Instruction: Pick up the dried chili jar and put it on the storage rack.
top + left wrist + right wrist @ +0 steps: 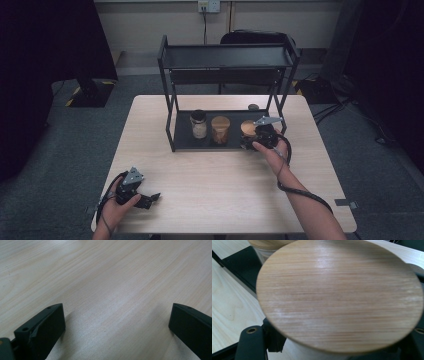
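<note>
The counter (105,277) is seen as pale, matt wood with fine grain. The jar lid (339,295) is made of smooth striped wood with a faint sheen. The rack (227,56) is finished in matt black metal.

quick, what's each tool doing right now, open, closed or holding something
Left tool: open, nothing between its jaws, low over the bare table.
Right tool: shut on the wooden-lidded jar at the right end of the black rack's lower shelf.
</note>
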`<state>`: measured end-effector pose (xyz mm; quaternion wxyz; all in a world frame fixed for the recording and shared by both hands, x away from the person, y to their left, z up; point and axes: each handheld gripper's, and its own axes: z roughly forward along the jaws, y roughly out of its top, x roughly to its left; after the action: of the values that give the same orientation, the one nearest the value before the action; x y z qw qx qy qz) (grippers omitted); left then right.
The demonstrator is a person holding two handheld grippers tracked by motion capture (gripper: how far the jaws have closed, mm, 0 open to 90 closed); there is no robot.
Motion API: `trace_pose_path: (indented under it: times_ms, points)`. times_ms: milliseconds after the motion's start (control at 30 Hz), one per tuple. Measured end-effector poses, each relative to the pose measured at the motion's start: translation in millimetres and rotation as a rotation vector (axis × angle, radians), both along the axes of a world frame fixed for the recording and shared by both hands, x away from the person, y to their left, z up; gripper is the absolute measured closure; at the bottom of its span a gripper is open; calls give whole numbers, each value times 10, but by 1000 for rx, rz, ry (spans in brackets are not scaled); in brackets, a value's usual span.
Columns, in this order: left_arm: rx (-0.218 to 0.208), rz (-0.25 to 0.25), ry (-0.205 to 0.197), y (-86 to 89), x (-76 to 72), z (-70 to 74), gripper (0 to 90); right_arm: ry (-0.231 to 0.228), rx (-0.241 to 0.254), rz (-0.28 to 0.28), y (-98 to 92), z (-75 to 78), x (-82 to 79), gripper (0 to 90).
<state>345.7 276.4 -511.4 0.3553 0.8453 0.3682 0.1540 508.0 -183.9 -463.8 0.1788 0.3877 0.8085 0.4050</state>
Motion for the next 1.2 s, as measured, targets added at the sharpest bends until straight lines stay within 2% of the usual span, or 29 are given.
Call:
trace_pose_path:
  times_ms: [667, 1200]
  points:
    - [0, -2, 0, 2, 0, 0, 2, -6, -32, -8, 145, -57, 166, 252]
    - [0, -3, 0, 3, 1, 0, 2, -2, -32, -22, 201, -106, 245, 252]
